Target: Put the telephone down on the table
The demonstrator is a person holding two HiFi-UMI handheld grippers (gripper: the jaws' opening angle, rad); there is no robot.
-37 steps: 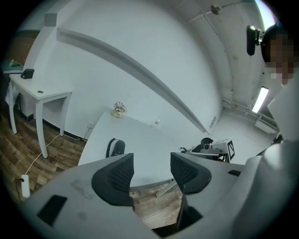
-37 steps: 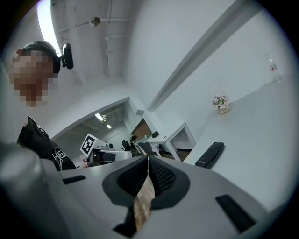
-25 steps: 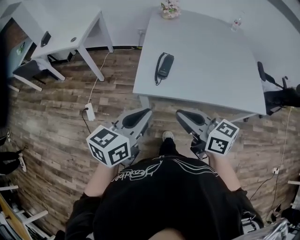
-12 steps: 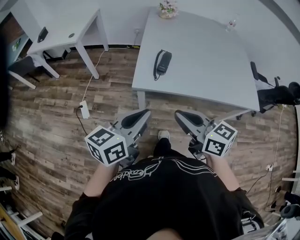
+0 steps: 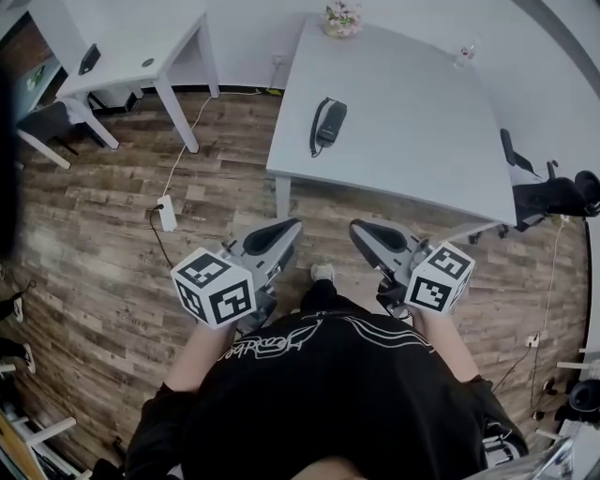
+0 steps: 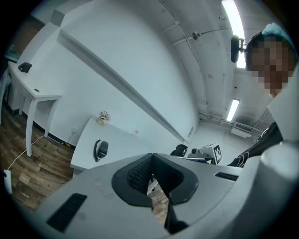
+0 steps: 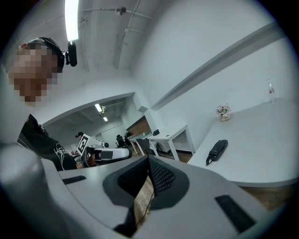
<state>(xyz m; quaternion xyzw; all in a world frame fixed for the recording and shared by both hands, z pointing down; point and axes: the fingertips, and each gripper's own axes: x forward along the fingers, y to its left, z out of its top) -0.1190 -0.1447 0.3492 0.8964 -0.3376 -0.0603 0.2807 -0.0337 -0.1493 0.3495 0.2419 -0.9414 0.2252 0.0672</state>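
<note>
So the telephone (image 5: 328, 125) is lying flat on the grey table (image 5: 422, 141) with its cord alongside, well ahead of both grippers and more on the left one's side. Neither is touching it. The left gripper (image 5: 285, 229) has its jaws pressed together with nothing in them, and the right gripper (image 5: 364, 231) is the same deal, closed and empty. Both hang over the wood floor (image 5: 103, 253), just short of the table's near edge. Past the phone, a small flower pot (image 5: 342, 17) sits at the far edge.
</note>
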